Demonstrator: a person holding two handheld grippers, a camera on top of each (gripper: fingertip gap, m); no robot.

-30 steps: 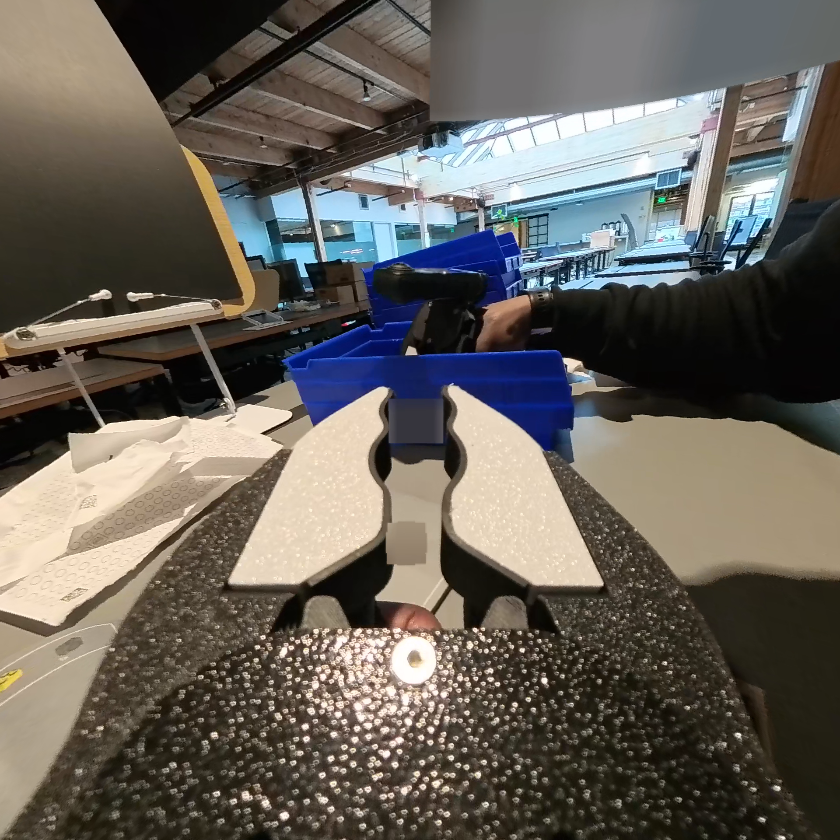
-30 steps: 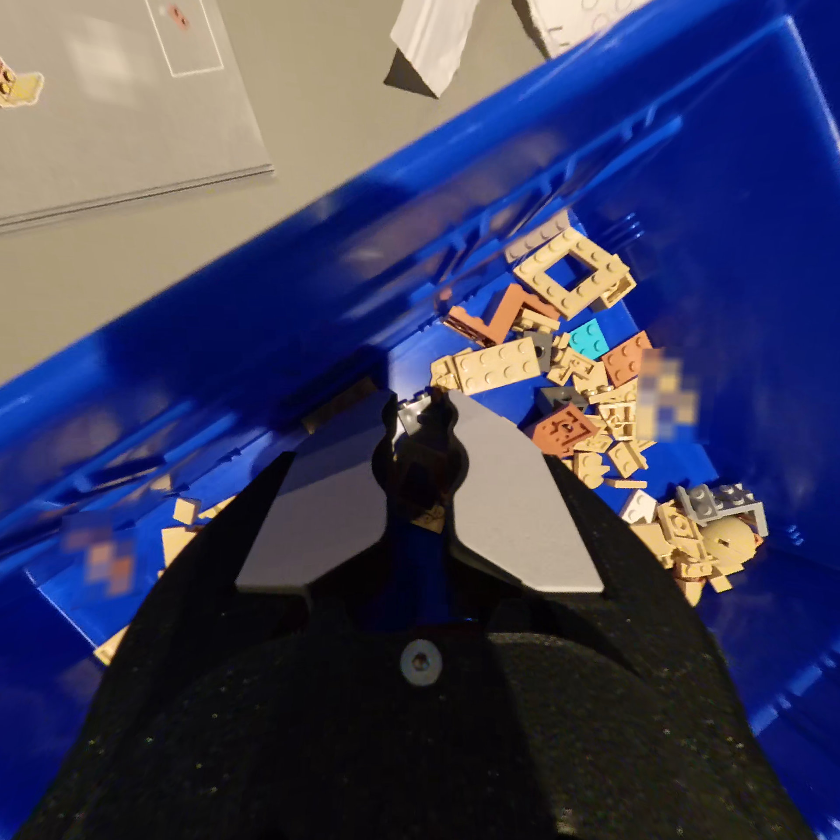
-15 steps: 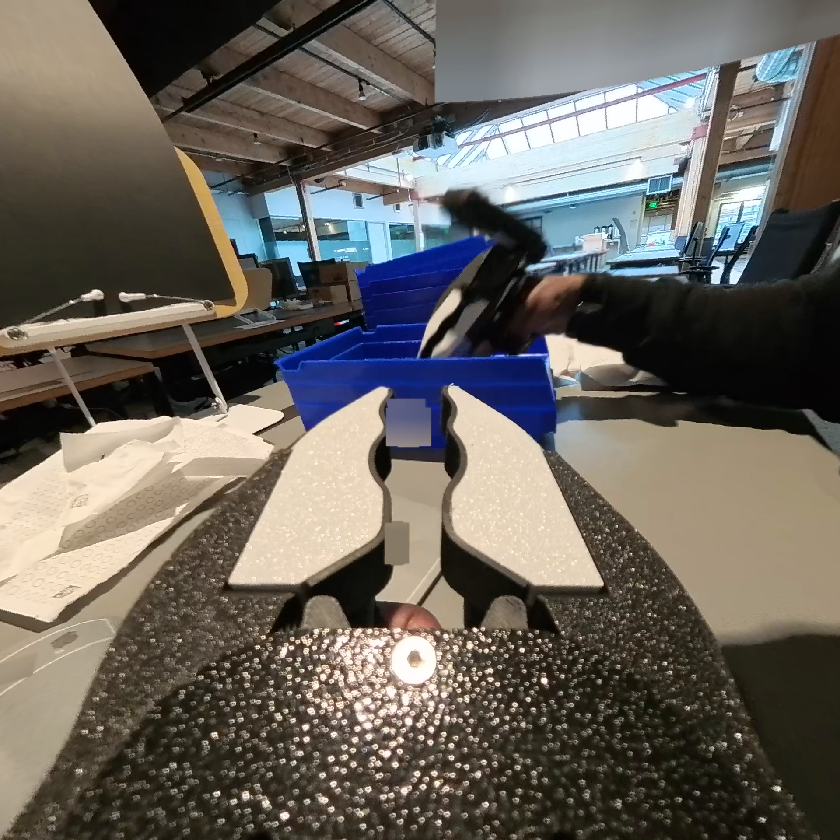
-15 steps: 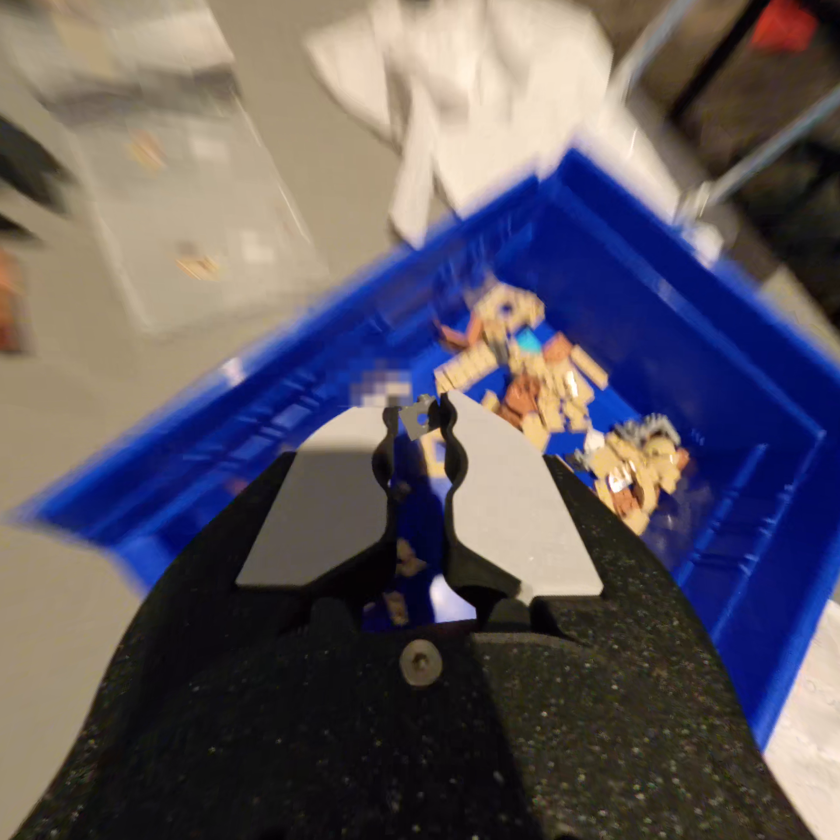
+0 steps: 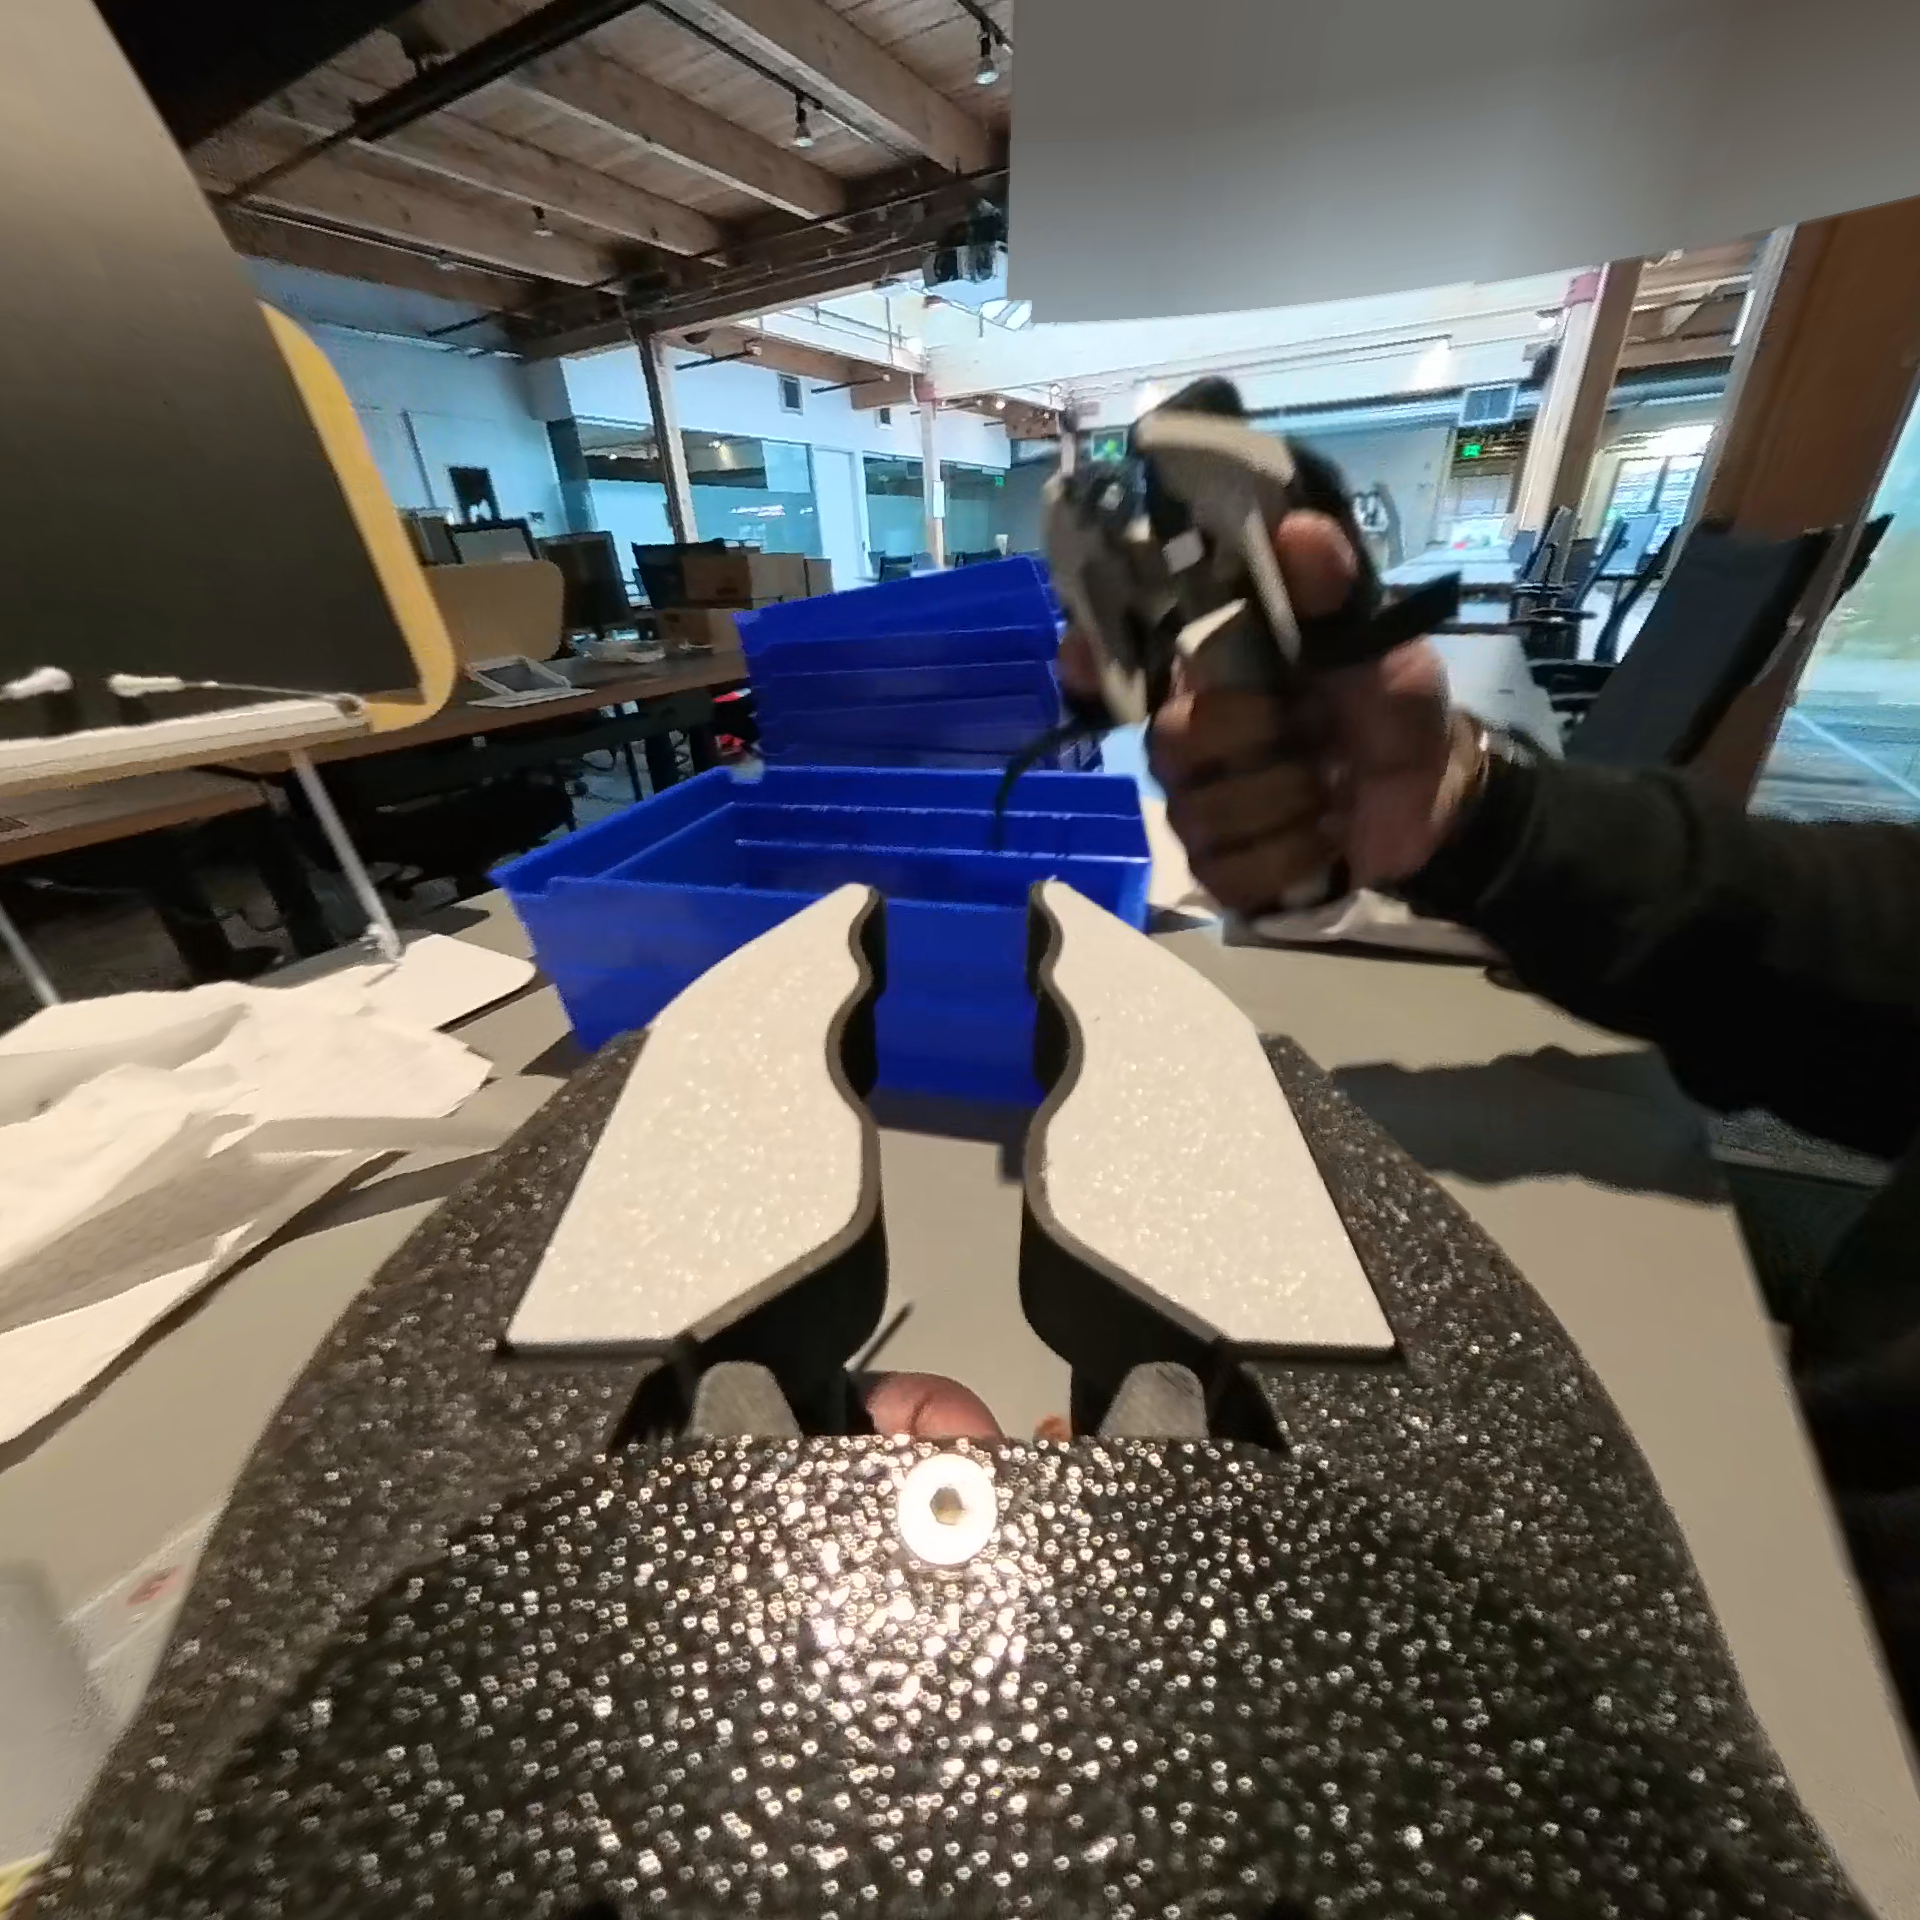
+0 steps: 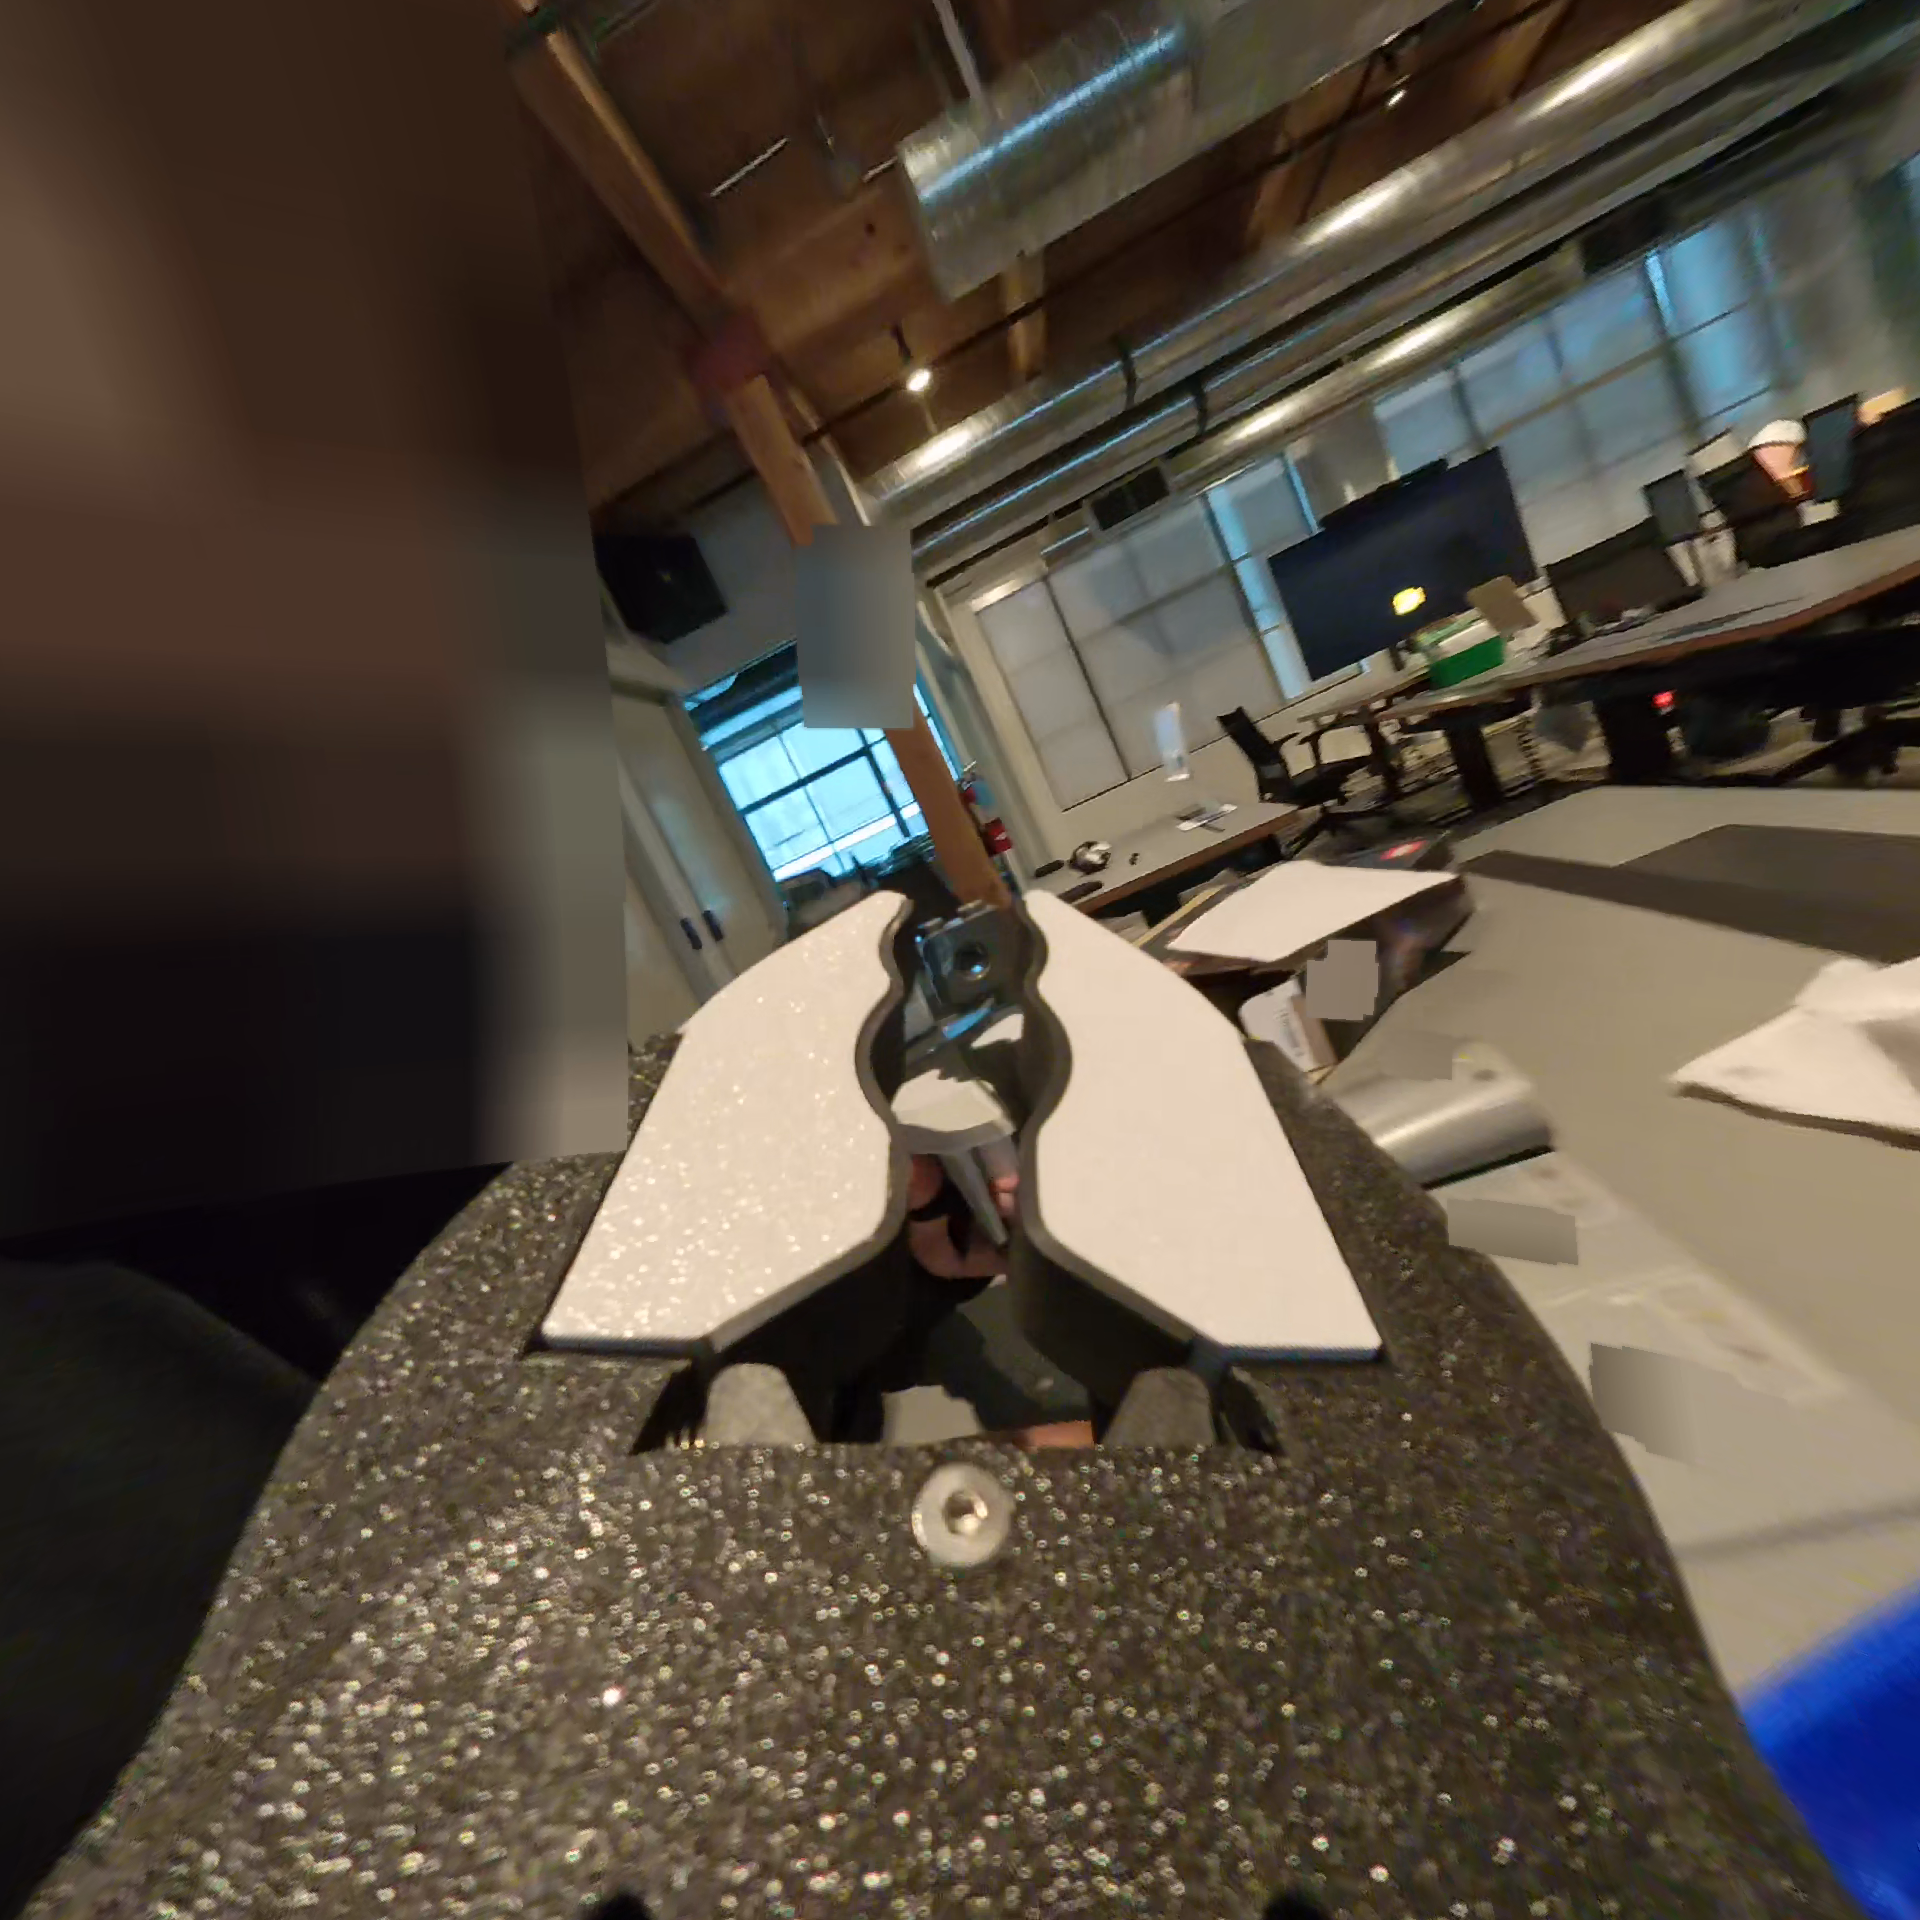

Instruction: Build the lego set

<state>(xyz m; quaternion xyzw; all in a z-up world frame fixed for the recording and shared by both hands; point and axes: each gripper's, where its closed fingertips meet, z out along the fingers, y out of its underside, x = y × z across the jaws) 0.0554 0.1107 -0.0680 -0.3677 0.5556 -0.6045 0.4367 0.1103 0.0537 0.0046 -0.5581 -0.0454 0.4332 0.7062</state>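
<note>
Grey counter in a big open workshop, two hand-held grippers above it.

Near, left hand-held gripper low over the counter, fingers parted with a clear gap, nothing between them. Just beyond its tips, blue bin on the counter, more blue bins stacked behind. Crumpled white paper to the left. Right hand-held gripper raised in the air to the right of the bin, gripped by a hand in a dark sleeve, fingers nearly closed on a small grey lego piece at the tips. Far off: long desks, chairs, monitors, tall windows, wooden ceiling beams, metal ducts.
</note>
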